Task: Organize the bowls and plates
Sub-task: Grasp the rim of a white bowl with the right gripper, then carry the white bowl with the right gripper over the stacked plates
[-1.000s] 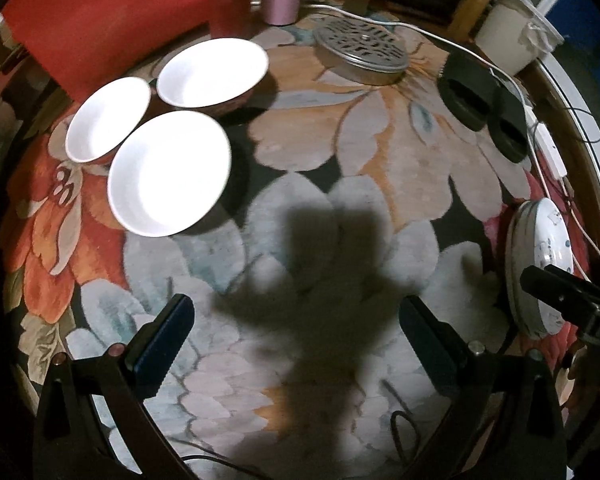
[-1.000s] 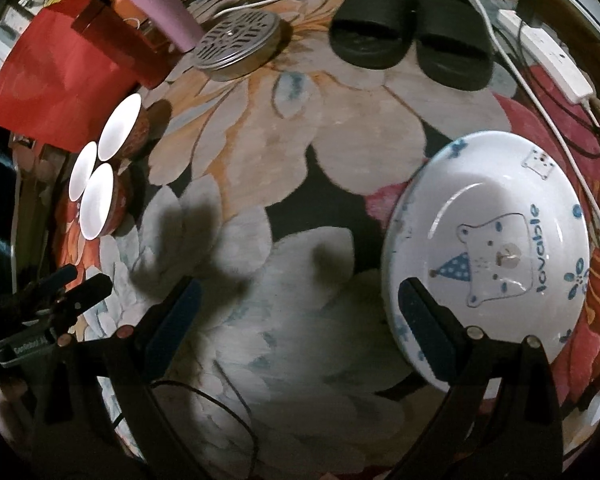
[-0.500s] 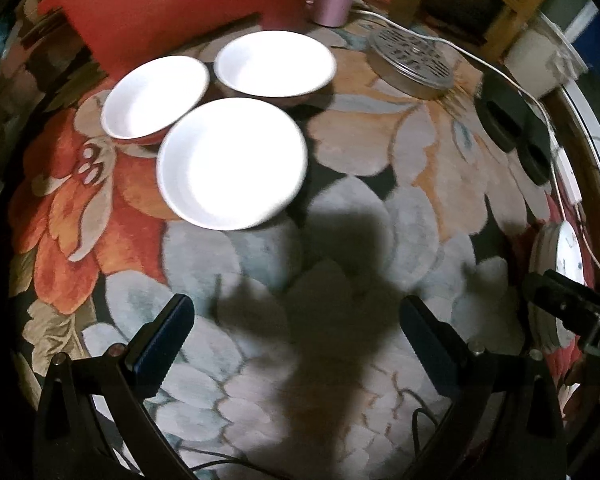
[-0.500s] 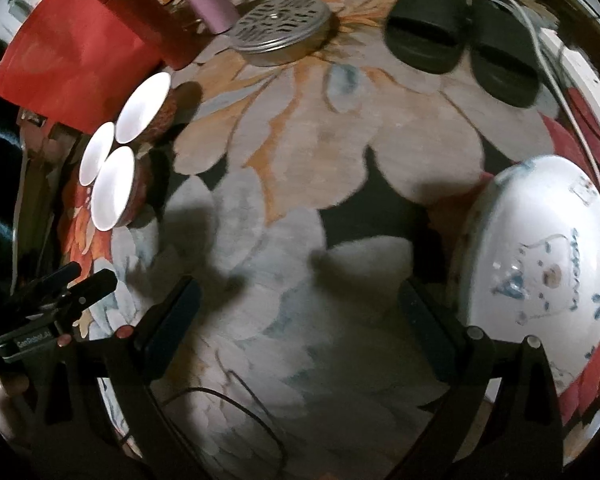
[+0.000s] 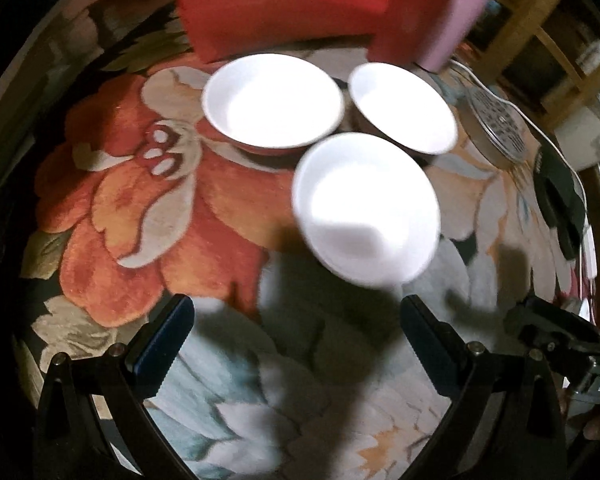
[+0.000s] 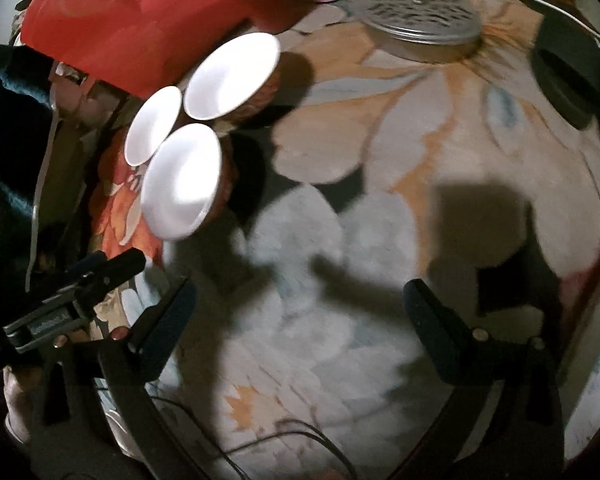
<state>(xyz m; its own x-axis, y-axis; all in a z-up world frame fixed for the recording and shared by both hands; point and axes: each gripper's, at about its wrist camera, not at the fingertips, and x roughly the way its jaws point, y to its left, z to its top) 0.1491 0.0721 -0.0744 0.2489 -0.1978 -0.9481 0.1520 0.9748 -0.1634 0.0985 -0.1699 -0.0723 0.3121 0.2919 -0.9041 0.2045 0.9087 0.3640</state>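
Reaching toward the bowls looks like the step in hand. From the left wrist, the left gripper [image 5: 294, 322] has its fingers spread wide and holds nothing. Three white bowls sit in a tight cluster on the flowered rug [image 5: 140, 216] just ahead: the near bowl [image 5: 366, 210] lies closest to the fingers, with the far left bowl [image 5: 272, 100] and the far right bowl [image 5: 404, 106] behind it, rims close or touching. The next move, as I judge it, calls for closing on the near bowl's rim, one finger inside and one outside, so it can be nested. A red bag [image 5: 284, 4] stands just behind the bowls and limits room there; the rug in front is bare.

From the right wrist, the right gripper [image 6: 298, 298] is also wide and empty, over open rug, well apart from the bowls, which appear up left. The left gripper shows at the lower left edge. A metal lid [image 6: 422, 26] and a dark slipper [image 6: 572, 80] lie farther off, leaving free room between.
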